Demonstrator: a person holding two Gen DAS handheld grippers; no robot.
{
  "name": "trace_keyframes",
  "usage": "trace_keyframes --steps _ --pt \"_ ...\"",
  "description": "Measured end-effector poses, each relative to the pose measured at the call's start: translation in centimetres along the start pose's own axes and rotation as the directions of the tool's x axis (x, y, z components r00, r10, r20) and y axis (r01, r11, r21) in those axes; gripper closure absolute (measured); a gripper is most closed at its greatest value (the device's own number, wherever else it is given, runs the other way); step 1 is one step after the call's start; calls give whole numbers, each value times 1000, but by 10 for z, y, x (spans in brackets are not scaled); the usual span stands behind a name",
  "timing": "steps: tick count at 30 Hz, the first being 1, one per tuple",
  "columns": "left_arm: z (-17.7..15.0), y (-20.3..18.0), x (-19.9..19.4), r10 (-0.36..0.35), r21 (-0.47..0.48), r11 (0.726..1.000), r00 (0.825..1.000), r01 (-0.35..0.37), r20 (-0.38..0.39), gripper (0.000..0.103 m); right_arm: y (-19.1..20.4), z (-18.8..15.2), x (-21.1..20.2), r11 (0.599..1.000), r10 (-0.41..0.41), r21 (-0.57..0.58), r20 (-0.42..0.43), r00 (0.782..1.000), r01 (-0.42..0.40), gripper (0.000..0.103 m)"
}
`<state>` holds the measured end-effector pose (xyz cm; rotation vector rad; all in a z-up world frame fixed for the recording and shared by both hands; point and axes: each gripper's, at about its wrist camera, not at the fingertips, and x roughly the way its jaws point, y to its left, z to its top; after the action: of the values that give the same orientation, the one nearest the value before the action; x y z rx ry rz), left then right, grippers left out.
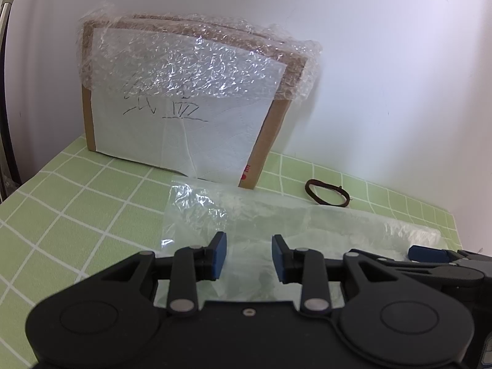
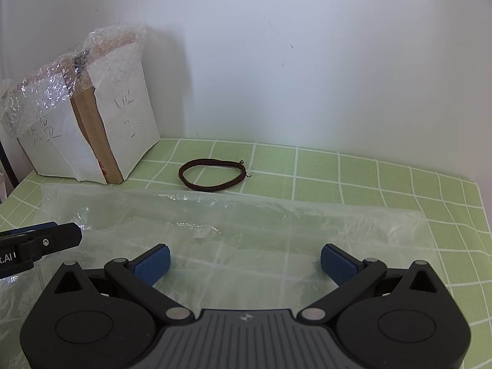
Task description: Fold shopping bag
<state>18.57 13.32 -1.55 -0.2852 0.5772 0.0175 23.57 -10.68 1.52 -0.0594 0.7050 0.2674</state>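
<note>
Right wrist view shows your right gripper (image 2: 244, 264) spread wide above the clear plastic shopping bag (image 2: 246, 224), lying flat on the green checked tablecloth (image 2: 399, 184). Your left gripper (image 1: 249, 256) is parted too, empty, over the bag's left end.

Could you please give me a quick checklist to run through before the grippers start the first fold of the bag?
1. Bag lies flat on the cloth: ok.
2. Left gripper open, holding nothing: ok.
3. Right gripper open wide above the bag: ok.
4. Band off the bag: ok.
5. Box off the bag: cannot tell, its front corner meets the bag's far edge.
6. Bag's near edge: cannot tell, hidden under the grippers.
</note>
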Motion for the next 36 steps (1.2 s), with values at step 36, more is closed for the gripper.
trace_keyframes --steps 36 --pt "-9 -4 -26 25 31 999 1000 -25 -4 67 1 -3 -2 1000 1 -1 2 1000 -1 0"
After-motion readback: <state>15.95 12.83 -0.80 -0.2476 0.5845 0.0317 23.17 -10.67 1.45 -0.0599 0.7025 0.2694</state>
